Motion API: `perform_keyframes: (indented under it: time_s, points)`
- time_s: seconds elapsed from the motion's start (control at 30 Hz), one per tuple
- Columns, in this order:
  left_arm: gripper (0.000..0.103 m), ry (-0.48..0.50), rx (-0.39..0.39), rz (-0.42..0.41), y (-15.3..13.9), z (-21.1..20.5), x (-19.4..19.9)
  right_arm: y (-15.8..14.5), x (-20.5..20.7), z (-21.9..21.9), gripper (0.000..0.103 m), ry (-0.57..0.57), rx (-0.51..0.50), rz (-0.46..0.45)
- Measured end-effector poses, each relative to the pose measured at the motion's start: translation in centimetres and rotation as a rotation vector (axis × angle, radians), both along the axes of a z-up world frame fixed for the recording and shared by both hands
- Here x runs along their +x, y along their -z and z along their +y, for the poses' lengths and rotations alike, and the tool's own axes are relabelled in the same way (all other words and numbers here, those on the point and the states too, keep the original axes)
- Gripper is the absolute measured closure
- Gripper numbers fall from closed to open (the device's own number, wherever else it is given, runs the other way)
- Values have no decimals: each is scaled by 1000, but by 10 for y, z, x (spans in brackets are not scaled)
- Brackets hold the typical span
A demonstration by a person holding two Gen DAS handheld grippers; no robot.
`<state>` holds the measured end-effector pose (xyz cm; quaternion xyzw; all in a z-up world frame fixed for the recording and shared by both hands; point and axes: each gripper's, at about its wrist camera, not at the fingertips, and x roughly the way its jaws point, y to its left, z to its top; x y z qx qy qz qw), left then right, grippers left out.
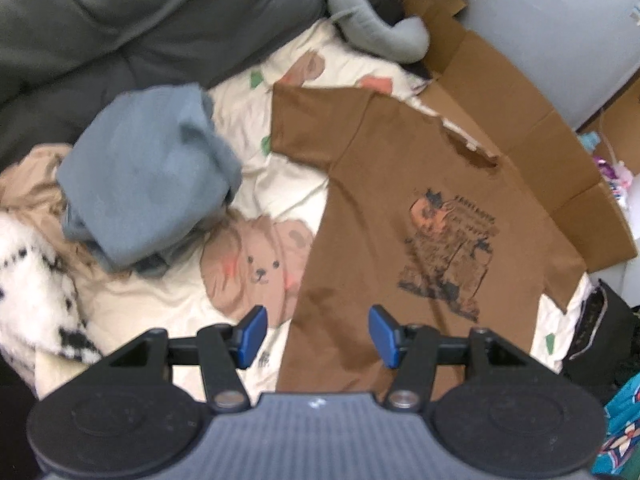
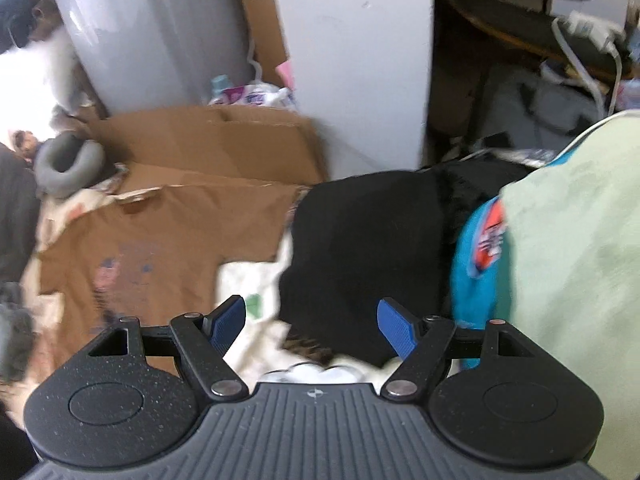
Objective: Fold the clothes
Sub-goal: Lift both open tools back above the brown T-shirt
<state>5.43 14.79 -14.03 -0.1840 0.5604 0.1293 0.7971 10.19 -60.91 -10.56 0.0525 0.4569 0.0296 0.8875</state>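
Two open grippers hang over a brown T-shirt (image 1: 400,200) spread flat, print up, ready for its first fold.

Flat on the bear-print sheet (image 1: 168,312), it offers clear edges: the left gripper (image 1: 316,334), jaws apart and empty, sits above its hem corner. Folded blue clothing (image 1: 148,176) lies left of the shirt, likely finished; the right gripper (image 2: 312,328), wide and empty, hovers right of it above a black garment (image 2: 368,248).
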Motion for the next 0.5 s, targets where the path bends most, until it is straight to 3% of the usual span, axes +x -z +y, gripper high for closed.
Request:
perform_keyframes:
  time_s: [0.17,0.3,0.5]
  points:
    - [44,-26,-12,-12,9,5,-7,-8,5,-23,25,-19,-5,-28]
    - [44,-21,-19,-18,24,4,-13,4,9,-23,25,-86,-6,-3]
    - [52,51,-11,-4,66,-9,-19,61,4,-11,25,-105,57,63]
